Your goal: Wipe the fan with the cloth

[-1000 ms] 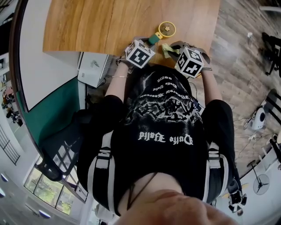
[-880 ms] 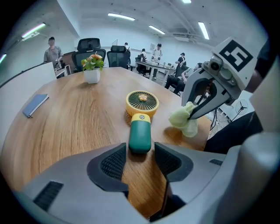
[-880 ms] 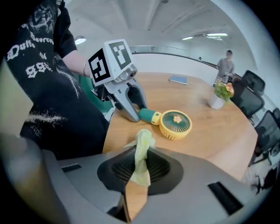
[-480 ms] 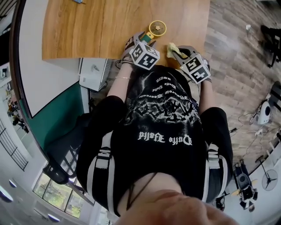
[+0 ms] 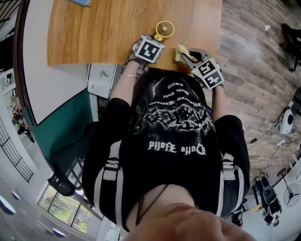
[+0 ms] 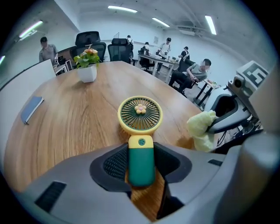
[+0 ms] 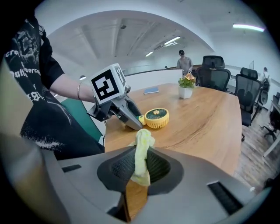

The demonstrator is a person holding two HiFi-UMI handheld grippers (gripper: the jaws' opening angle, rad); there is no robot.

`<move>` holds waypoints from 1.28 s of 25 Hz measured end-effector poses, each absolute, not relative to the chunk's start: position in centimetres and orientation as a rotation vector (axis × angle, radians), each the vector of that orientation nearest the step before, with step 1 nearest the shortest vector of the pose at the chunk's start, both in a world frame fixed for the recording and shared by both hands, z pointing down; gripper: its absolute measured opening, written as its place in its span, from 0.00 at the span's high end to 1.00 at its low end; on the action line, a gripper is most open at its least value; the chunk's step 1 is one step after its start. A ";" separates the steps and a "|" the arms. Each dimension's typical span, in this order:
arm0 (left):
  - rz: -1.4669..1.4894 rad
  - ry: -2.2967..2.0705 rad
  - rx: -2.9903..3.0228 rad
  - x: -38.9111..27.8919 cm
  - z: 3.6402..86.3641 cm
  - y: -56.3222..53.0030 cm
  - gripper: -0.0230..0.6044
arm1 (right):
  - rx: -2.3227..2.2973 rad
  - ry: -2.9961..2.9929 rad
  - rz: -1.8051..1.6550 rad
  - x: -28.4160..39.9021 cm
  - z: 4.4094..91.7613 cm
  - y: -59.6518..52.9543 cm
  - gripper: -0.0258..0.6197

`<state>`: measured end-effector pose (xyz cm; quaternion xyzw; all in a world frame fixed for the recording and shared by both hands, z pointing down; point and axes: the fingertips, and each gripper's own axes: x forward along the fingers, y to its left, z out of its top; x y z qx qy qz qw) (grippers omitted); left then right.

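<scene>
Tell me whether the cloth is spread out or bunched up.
Bunched up. The cloth is a narrow crumpled wad pinched between the jaws of the right hand-held gripper, its free end sticking up.

I work at a wooden table (image 5: 94, 33) with a rounded edge. On it stand a plant (image 6: 87, 65) in a white pot and, well apart, a flat blue book (image 6: 31, 108). Beyond the table are black office chairs (image 6: 89, 40) and desks with seated people (image 6: 202, 70). Strip lights (image 6: 122, 8) run along the white ceiling. The floor (image 5: 254, 70) is wood plank. To my left stand a white partition (image 5: 51, 89), a green panel (image 5: 66, 127) and a white cabinet (image 5: 101, 80) at the table's edge. Windows (image 5: 61, 207) show at the head view's lower left.
</scene>
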<state>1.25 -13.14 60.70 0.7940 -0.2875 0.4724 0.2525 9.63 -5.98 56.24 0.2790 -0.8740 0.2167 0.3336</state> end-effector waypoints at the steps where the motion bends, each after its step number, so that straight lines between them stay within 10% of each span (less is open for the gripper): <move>1: 1.251 -0.777 2.130 1.0 60.7 -13.1 0.65 | 0.745 -2.291 0.572 9.5 56.1 -6.2 0.87; 13: -0.400 -0.401 1.723 4.4 43.0 -18.3 0.65 | 0.990 -2.699 0.491 7.6 44.2 -10.0 0.87; 32: -0.721 -0.273 1.758 3.0 37.8 -17.6 0.65 | 1.069 -2.683 0.668 5.1 42.5 -13.2 0.88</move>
